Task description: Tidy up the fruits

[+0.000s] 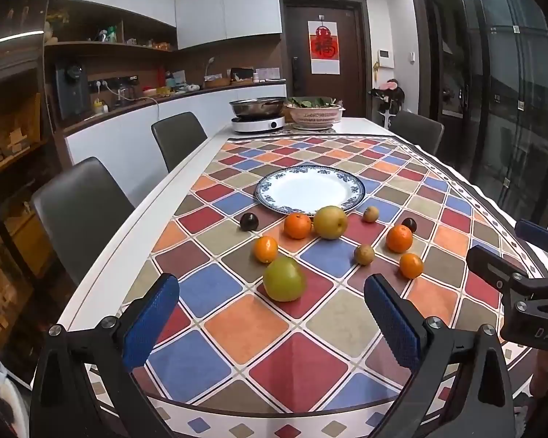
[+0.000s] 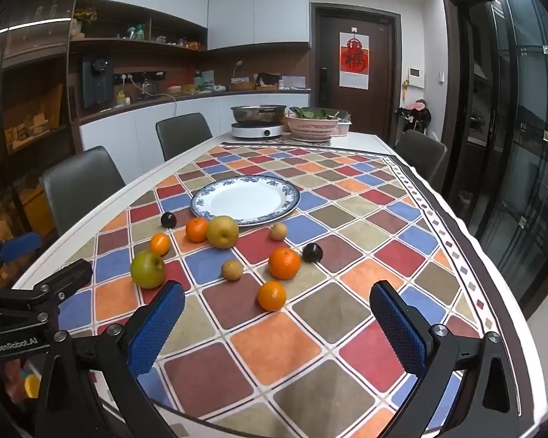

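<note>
An empty white plate with a blue rim [image 1: 354, 191] [image 2: 292, 197] sits mid-table. In front of it lie loose fruits: a green apple [image 1: 284, 279] [image 2: 148, 269], a yellow pear [image 1: 330, 222] [image 2: 222, 231], several oranges [image 1: 297, 225] [image 2: 271, 295], two dark plums [image 1: 248, 221] [image 2: 312, 252] and two small brown fruits [image 1: 364, 254] [image 2: 232, 269]. My left gripper [image 1: 272, 323] is open and empty, just short of the green apple. My right gripper [image 2: 277, 326] is open and empty, just short of the nearest orange. Each gripper shows at the edge of the other's view.
The table wears a checkered cloth [image 1: 244, 328]. At its far end stand a steel pot on a white cooker [image 1: 258, 115] and a pink basket of greens [image 1: 313, 113]. Grey chairs [image 1: 80, 215] line the left side, one [image 1: 418, 131] the far right.
</note>
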The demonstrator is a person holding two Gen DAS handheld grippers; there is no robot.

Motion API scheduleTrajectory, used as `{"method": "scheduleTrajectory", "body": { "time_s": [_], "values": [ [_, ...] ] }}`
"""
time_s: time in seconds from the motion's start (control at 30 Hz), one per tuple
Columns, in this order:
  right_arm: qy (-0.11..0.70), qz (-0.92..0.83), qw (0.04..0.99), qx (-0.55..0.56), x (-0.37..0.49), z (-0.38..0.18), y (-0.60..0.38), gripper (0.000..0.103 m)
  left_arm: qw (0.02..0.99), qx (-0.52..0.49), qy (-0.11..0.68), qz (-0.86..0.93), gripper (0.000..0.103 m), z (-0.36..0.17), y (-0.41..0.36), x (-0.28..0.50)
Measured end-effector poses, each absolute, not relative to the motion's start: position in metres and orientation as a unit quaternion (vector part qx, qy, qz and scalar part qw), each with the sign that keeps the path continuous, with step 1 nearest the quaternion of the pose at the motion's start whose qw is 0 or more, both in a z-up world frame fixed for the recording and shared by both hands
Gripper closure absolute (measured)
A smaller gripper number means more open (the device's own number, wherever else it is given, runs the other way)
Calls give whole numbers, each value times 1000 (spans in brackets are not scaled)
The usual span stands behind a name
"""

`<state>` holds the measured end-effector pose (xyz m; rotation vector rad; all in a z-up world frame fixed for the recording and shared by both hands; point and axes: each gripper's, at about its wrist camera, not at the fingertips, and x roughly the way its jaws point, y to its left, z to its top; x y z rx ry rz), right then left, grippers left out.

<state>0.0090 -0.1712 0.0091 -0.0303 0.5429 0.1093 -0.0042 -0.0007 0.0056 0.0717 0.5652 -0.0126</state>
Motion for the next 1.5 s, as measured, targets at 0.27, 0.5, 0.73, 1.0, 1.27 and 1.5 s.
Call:
{"method": "scheduleTrajectory", "body": {
  "time_s": [0.27,0.5,0.73,1.0,1.27,1.5],
  "values": [
    [268,54,962,-15,8,9,-170,1,960,36,279,-6,0,6,0,-4],
    [267,54,962,-15,8,10,-170,1,960,36,278,-6,0,6,0,-4],
    [267,54,962,-15,8,10,-170,1,960,35,276,-6,0,8,1,-5],
    [267,54,962,-15,8,10,-170,1,960,36,276,-6,0,8,1,-5],
    [267,54,962,-15,8,10,-170,1,961,36,276,-6,0,8,0,-5],
    [267,54,962,-15,8,10,-171,1,961,35,274,-6,0,12,1,-6]
  ]
}}
